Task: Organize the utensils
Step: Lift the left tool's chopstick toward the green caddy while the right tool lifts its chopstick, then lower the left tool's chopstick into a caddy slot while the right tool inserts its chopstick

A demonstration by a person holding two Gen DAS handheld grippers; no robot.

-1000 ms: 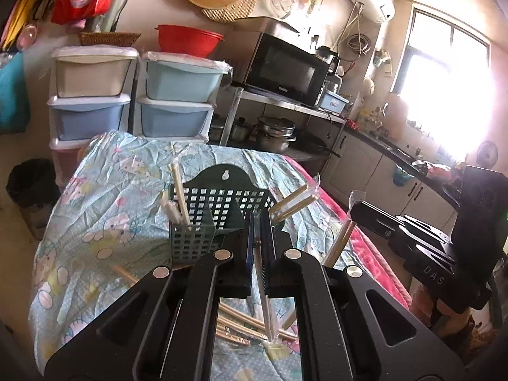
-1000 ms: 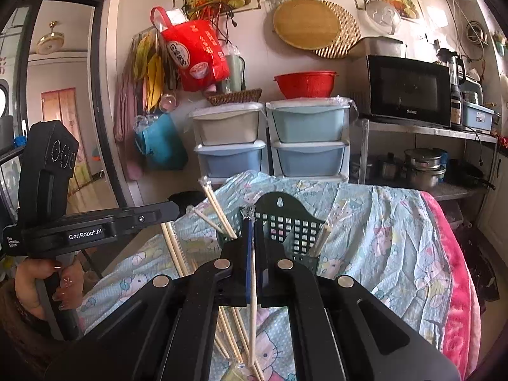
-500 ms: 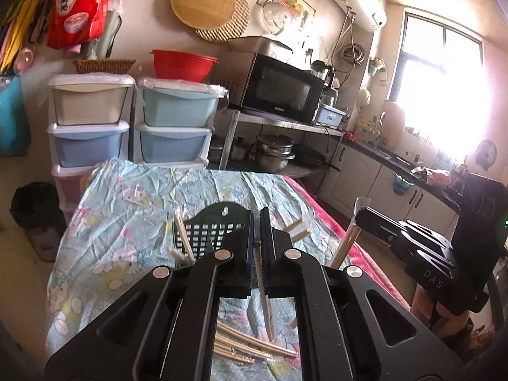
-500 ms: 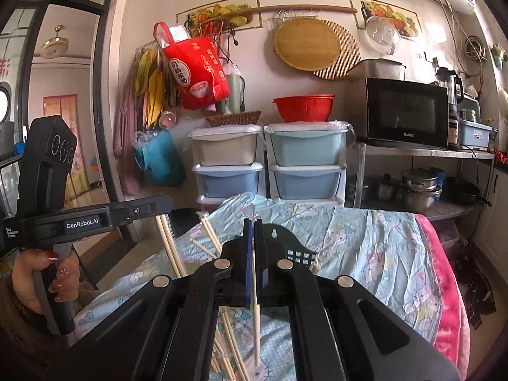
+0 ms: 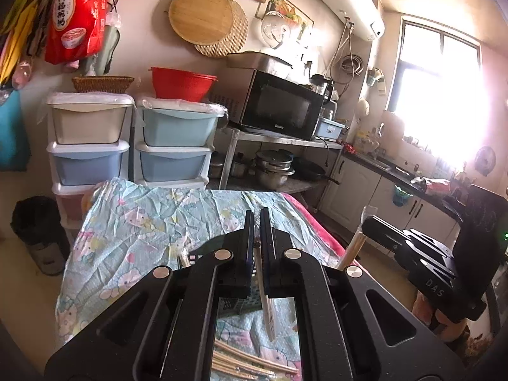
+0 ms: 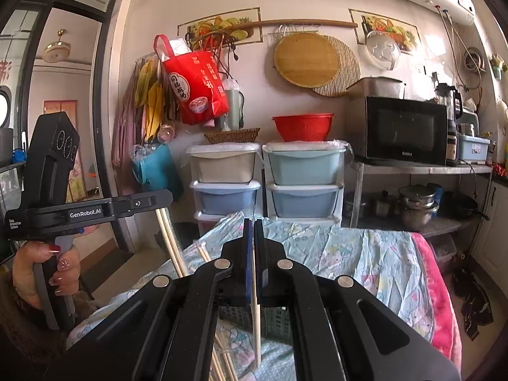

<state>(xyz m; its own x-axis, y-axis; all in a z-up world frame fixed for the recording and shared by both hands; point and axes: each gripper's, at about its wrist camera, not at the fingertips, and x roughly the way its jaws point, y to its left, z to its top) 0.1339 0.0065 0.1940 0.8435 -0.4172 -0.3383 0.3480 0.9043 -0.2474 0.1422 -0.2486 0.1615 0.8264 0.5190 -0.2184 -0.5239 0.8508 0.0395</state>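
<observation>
Left gripper [image 5: 257, 222] pinches 1 wrapped chopstick [image 5: 266, 304]; right gripper [image 6: 253, 231] pinches 1 chopstick [image 6: 256, 314], both above the basket [image 6: 241, 316].

A red bowl [image 6: 303, 127] sits atop stacked drawers [image 6: 303, 181], beside a black microwave [image 6: 403, 130] on a metal shelf [image 6: 419, 170].

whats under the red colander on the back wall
The red colander sits on top of a stack of plastic drawers: two pale blue drawers are visible below it. The stack's lowest part is hidden behind the table's cloth, and the drawers' contents cannot be seen.
</observation>
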